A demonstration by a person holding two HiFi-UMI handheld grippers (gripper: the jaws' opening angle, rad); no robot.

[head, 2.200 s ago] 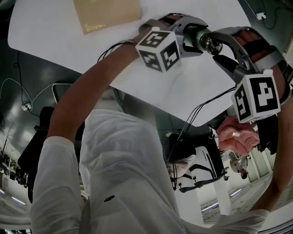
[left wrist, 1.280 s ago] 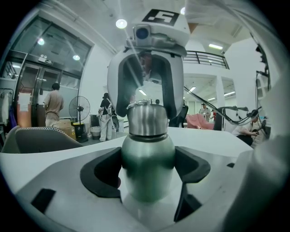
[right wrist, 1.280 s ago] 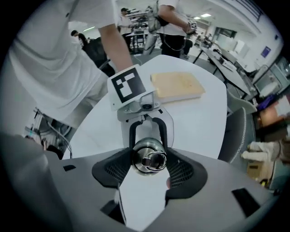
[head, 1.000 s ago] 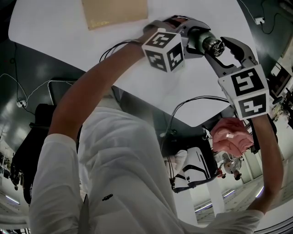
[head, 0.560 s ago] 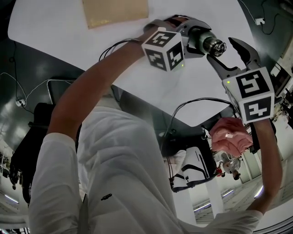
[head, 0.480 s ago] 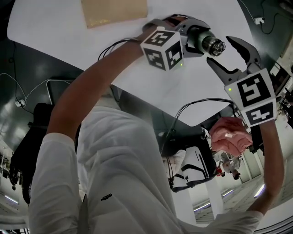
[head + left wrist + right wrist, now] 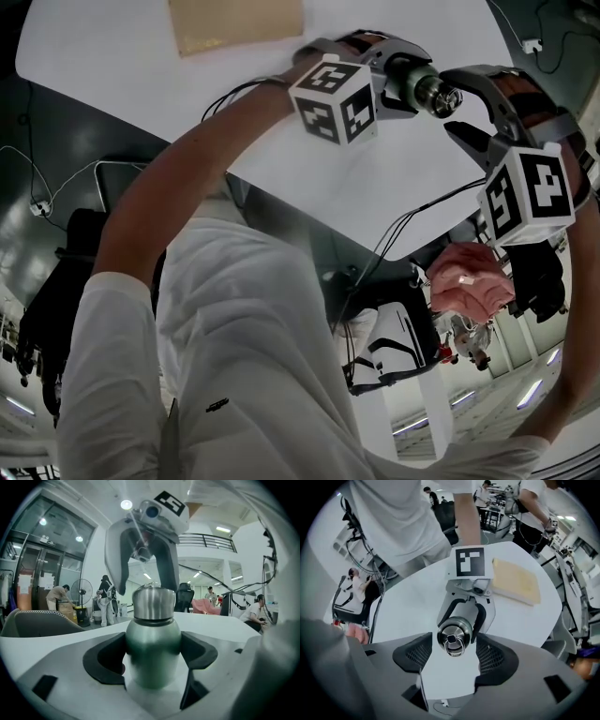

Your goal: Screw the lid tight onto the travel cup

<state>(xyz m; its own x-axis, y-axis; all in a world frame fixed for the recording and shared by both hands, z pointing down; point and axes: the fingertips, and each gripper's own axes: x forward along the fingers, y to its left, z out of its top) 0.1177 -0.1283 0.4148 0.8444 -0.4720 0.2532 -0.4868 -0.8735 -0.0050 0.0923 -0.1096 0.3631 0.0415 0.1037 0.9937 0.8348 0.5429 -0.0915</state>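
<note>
up at 1 o'clock over the white round table (image 7: 141, 56), left gripper (image 7: 151, 660) clamps the green metal travel cup (image 7: 153, 644), right gripper (image 7: 454, 660) jaws just opened wide, straddling its steel ring-top lid (image 7: 454, 641) untouched: centre, close square, then twist.

No legible txt or labels

Green travel cup (image 7: 152, 660) with steel lid (image 7: 153, 603)
</note>
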